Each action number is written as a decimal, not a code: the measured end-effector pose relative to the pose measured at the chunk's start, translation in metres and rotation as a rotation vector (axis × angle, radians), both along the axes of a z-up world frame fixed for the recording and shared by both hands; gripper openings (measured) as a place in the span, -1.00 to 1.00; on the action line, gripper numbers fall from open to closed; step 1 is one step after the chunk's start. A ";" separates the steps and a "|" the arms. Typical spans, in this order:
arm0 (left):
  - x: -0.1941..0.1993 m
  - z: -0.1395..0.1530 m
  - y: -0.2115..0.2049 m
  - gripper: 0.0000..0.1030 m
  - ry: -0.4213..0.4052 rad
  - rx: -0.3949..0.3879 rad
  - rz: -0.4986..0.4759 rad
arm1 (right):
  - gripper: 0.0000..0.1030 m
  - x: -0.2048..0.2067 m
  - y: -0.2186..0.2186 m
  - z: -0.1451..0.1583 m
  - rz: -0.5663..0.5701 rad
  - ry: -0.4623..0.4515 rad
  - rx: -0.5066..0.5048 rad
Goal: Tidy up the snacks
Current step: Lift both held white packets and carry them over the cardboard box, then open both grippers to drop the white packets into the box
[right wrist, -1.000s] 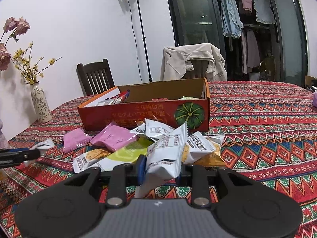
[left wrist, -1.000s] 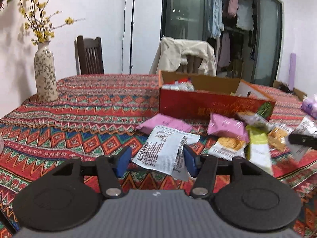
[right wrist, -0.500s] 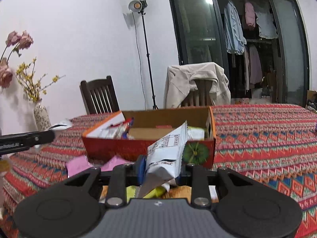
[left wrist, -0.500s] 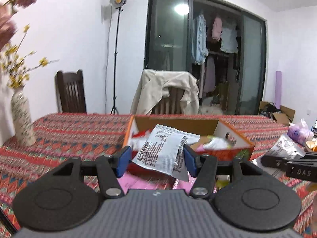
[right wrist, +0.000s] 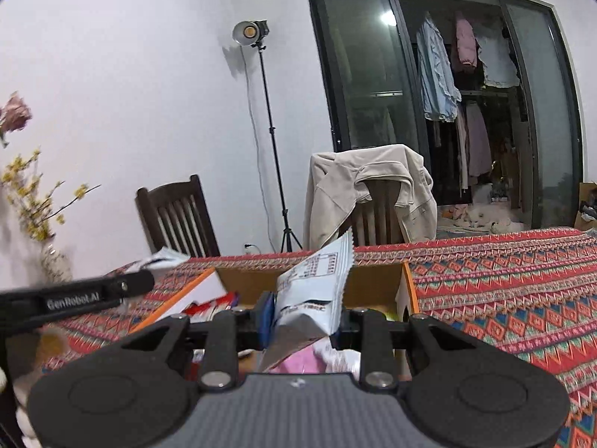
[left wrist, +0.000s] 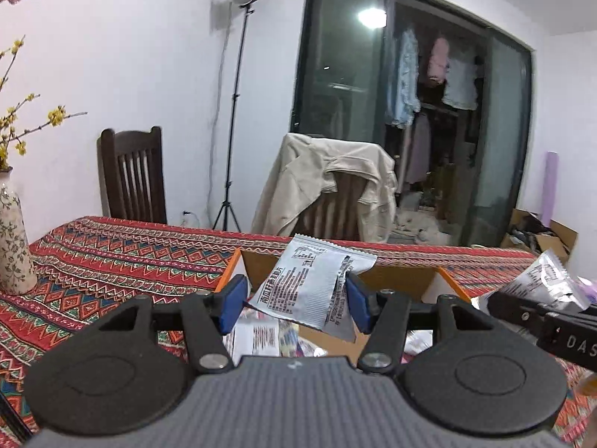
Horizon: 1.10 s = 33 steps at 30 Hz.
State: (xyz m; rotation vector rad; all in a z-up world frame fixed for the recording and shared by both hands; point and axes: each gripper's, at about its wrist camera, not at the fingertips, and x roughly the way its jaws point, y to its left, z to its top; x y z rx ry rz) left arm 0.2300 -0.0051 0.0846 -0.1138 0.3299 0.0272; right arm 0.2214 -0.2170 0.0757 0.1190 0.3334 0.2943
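A second ago the left gripper (left wrist: 296, 308) held its white packet (left wrist: 311, 291) low over the loose snacks on the patterned cloth (left wrist: 112, 261); now the packet hangs over the open cardboard box (left wrist: 406, 280), which fills the lower middle of the frame. The right gripper (right wrist: 304, 315) has likewise lifted its crumpled white packet (right wrist: 311, 287) off the pile, now out of sight, and above the box (right wrist: 377, 283). Each gripper has come into the other's view at a lower edge

Box (left wrist: 410, 280) interior mostly hidden behind tongs; vase (left wrist: 13, 239) cut by edge — packet (left wrist: 309, 291) print unreadable.
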 end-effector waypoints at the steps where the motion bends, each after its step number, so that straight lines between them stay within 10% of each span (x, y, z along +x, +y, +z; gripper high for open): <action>1: 0.009 -0.002 0.001 0.12 0.006 -0.002 0.016 | -0.45 0.009 0.001 0.001 -0.007 0.001 0.000; 18: 0.059 -0.053 0.008 0.28 0.059 0.046 0.063 | -0.41 0.088 0.015 -0.048 -0.038 0.089 -0.027; 23: 0.045 -0.051 0.013 1.00 -0.015 -0.003 0.116 | 1.00 0.084 0.007 -0.051 -0.065 0.081 -0.009; 33: 0.040 -0.047 0.009 1.00 -0.033 0.015 0.129 | 1.00 0.080 0.007 -0.051 -0.065 0.084 -0.004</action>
